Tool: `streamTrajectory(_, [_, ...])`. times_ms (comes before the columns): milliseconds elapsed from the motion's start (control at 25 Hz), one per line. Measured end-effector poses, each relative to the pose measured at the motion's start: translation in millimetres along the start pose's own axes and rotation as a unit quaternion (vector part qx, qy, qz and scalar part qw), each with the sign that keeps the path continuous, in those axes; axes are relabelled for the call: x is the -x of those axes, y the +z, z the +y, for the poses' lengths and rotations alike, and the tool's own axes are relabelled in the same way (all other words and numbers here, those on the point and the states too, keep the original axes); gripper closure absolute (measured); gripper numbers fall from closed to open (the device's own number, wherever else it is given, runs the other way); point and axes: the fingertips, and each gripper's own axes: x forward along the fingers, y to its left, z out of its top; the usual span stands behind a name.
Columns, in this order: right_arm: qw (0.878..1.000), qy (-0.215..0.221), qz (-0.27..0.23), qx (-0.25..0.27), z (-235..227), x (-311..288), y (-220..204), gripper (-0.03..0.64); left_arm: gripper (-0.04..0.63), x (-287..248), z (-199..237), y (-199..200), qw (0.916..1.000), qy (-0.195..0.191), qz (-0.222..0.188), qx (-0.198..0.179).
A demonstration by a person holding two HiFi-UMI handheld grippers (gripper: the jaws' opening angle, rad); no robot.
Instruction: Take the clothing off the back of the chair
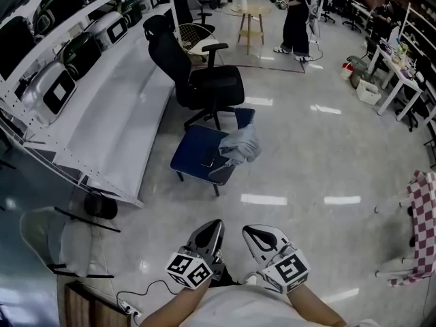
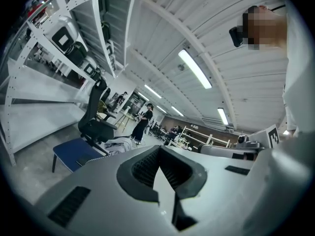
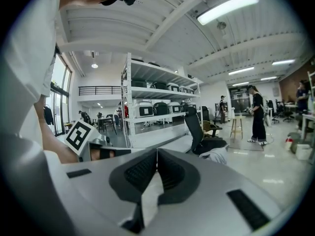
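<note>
The left claw [image 1: 215, 225] was shut, its two pads pressed together with nothing between them, as its own view showed [image 2: 158, 152]. The right claw [image 1: 253, 231] was likewise closed on nothing [image 3: 156, 154]. Both were held low and side by side at the bottom of the head view, well apart from the task's thing, with their tips aimed across the floor [image 1: 306, 176] towards the chairs.

There was one grey garment [image 1: 240, 145]. It lay draped on the blue chair [image 1: 196, 152], bunched at the chair's low backrest and spilling over the right side of the seat. In the head view its long axis slanted from the backrest at upper right down to the seat's front edge at lower left. In the left gripper view it showed as a pale heap [image 2: 117, 145] on the far end of the blue seat [image 2: 74, 154]. In the right gripper view only a pale fold [image 3: 216, 156] showed above the claw's body.

Two chairs stood close together: the blue one, and just behind it one black office chair [image 1: 204, 80]. One long shelving rack [image 1: 82, 53] ran along the left. Farther off stood one wooden stool [image 1: 251, 20] and one person [image 1: 298, 16] in dark clothes. One red-and-white checked cloth [image 1: 424, 216] hung at the right edge.
</note>
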Motion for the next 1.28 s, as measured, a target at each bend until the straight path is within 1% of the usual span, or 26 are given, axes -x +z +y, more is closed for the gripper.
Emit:
streamTrajectory(120, [1.0, 0.001, 0.004, 0.004, -1, -13, 4, 0.6, 0.586, -5, 9, 11, 1.0, -0.005, -0.007, -0.004])
streamTrajectory(360, [1.0, 0.002, 0.008, 0.012, 1, -39, 13, 0.6, 0.586, -10, 29, 28, 0.9998, -0.012, -0.016, 0.004])
streamTrajectory(560, [1.0, 0.012, 0.009, 0.017, 9, -66, 18, 0.6, 0.586, -12, 49, 41, 0.9995, -0.017, -0.024, 0.01])
streamTrajectory(720, [0.999, 0.019, 0.013, 0.029, 16, -85, 25, 0.6, 0.586, -10, 66, 55, 0.9991, -0.015, -0.038, 0.009])
streamTrajectory(840, [0.999, 0.008, 0.025, 0.035, 12, -94, 25, 0.6, 0.586, -14, 79, 62, 0.9987, -0.017, -0.045, 0.018])
streamTrajectory(960, [0.999, -0.002, 0.02, 0.039, 9, -102, 32, 0.6, 0.586, -21, 87, 67, 0.9982, -0.028, -0.047, 0.025])
streamTrajectory(1160, [0.999, -0.016, 0.023, 0.036, 7, -111, 33, 0.6, 0.586, -33, 91, 71, 0.9971, -0.052, -0.045, 0.034])
streamTrajectory(1280, [0.999, -0.021, 0.027, 0.035, 9, -113, 33, 0.6, 0.587, -37, 92, 70, 0.9965, -0.06, -0.042, 0.041])
